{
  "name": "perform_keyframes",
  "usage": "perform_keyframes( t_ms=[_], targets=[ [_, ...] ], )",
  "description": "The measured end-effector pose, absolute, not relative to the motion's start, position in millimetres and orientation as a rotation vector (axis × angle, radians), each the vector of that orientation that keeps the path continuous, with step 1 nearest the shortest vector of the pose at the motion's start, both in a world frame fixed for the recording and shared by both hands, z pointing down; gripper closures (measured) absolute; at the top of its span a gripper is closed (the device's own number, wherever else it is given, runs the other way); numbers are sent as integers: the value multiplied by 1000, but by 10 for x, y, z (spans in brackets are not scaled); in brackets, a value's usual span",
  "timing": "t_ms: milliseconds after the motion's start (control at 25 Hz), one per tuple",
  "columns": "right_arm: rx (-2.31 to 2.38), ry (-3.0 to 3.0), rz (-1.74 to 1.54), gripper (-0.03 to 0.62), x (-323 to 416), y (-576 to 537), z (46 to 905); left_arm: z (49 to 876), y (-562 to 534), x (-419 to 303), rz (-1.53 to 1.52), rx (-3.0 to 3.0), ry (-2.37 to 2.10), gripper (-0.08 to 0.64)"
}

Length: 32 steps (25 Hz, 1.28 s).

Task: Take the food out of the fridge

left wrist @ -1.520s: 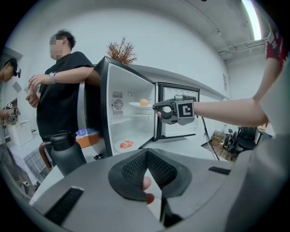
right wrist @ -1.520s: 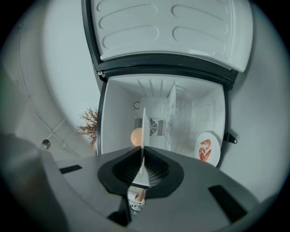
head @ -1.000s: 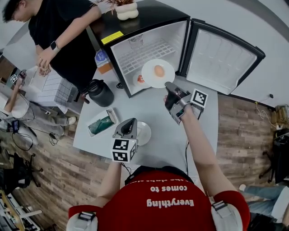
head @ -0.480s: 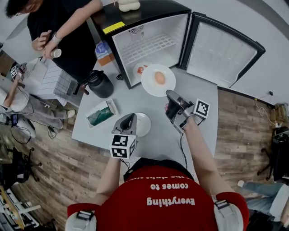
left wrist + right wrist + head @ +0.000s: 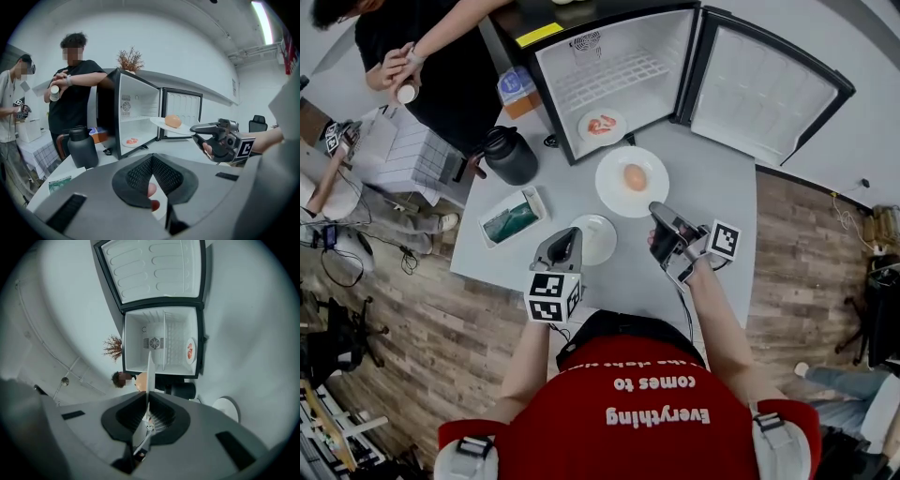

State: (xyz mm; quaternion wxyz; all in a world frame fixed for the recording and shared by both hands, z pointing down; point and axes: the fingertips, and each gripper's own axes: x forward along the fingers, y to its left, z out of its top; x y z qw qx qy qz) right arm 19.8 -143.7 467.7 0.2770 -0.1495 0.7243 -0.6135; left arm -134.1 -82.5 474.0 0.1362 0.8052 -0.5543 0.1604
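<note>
A white plate with a tan round food item hangs over the grey table, just in front of the open fridge. My right gripper is shut on its near rim; in the right gripper view the plate stands edge-on between the jaws. In the left gripper view the same plate is held level by the right gripper. A second plate with red food lies on the fridge floor. My left gripper hovers shut above an empty white plate.
The fridge door stands wide open at the right. A black jug and a tray with a green packet sit on the table's left. A person in black stands at the far left beside the fridge.
My right gripper has drawn the plate with the round food back from the fridge mouth to over the table. The left gripper has shifted slightly.
</note>
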Motion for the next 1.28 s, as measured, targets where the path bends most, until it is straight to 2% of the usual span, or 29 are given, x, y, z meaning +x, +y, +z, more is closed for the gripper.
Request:
perform_keyframes(
  t_ms=[440, 1280],
  targets=[
    [-474, 1930, -1670, 565, 412, -1033, 5168, 4979, -651, -1330, 516, 2306, -1559, 554],
    [-799, 1831, -1928, 565, 675, -733, 6604, 5232, -557, -1030, 591, 2301, -1473, 554]
  ],
)
